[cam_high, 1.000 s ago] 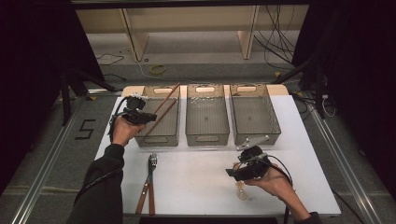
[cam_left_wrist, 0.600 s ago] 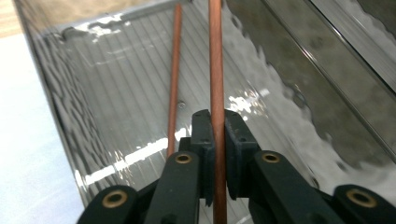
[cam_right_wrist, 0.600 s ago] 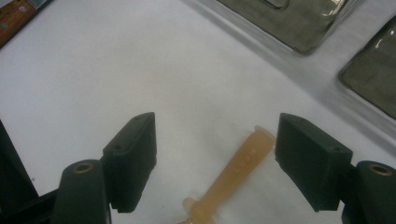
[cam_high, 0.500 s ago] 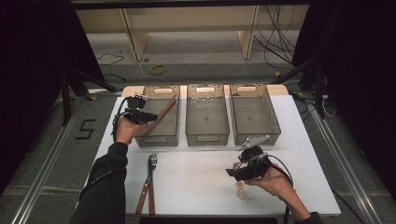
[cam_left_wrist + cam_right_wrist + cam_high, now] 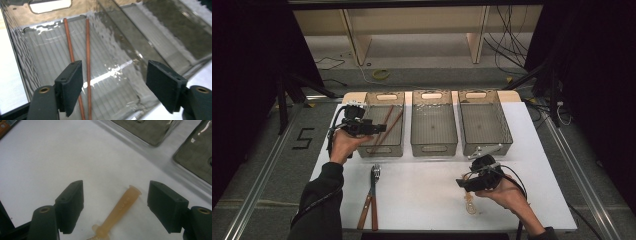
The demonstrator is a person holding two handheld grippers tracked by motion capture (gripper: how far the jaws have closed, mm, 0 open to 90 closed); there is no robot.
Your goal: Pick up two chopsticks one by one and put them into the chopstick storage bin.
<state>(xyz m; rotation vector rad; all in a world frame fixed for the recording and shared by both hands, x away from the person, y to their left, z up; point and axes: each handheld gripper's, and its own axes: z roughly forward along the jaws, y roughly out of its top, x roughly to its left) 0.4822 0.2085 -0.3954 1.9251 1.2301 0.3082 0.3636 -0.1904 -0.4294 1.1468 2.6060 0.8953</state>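
Two reddish-brown chopsticks (image 5: 388, 124) lie side by side on the floor of the left clear bin (image 5: 382, 150). My left gripper (image 5: 378, 128) hovers over that bin's left rim. Its jaws have just been opening, and they now stand open with nothing pressed between them. In the left gripper view the chopsticks (image 5: 87, 47) lie below my left gripper (image 5: 115, 75), on the ribbed floor of the bin (image 5: 15, 50). My right gripper (image 5: 460, 183) is held open low over the white table. An amber plastic syringe-like tube (image 5: 120, 208) lies on the table between the open pads of my right gripper (image 5: 115, 195), untouched.
The middle bin (image 5: 434, 146) and the right bin (image 5: 486, 142) stand in a row with the left one at the back of the white table (image 5: 422, 180). Pliers with wooden-coloured handles (image 5: 372, 200) lie at the front left. The amber tube (image 5: 470, 204) is at the front right.
The left gripper has opened and let go of a chopstick, which now lies in the left bin beside the other one. The left hand has shifted slightly. The right hand has stayed still.
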